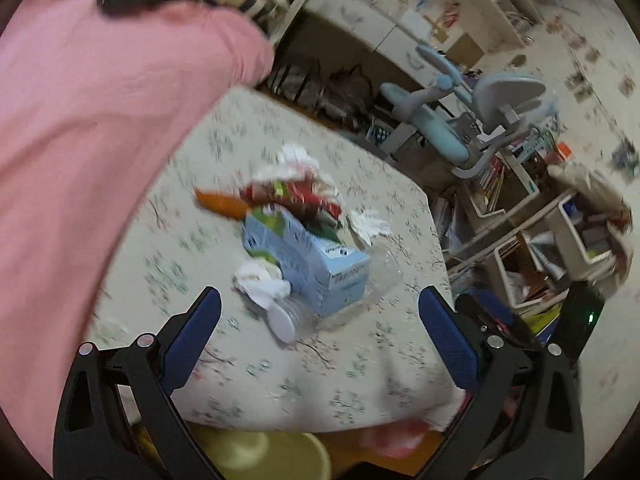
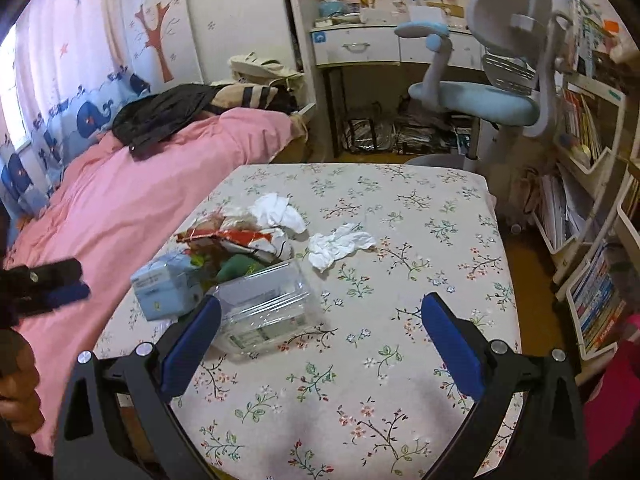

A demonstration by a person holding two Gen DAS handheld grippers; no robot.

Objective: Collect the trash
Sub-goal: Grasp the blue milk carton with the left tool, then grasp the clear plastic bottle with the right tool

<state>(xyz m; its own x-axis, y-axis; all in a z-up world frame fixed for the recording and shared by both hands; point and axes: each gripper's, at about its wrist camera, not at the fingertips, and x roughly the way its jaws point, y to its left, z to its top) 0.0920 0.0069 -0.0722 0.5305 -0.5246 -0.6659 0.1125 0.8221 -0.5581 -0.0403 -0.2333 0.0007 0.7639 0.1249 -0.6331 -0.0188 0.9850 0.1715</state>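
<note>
Right wrist view: right gripper [image 2: 320, 320] spread wide, empty.
Left gripper [image 1: 318, 316]: spread wide, empty.
Trash: clear plastic box [image 2: 264, 304], 2 tissues [image 2: 338, 244] on floral table [image 2: 420, 248].

We see the left wrist view smeared by motion: the trash pile [image 1: 296, 216] at twelve o'clock blurs together, its wrappers unreadable. At six o'clock, a yellowish round object [image 1: 260, 452] is cut off.

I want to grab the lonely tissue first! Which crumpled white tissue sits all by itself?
The crumpled tissue lying alone on the flowered tablecloth, right of the pile. The other tissue sits against the red wrapper in the heap.
</note>
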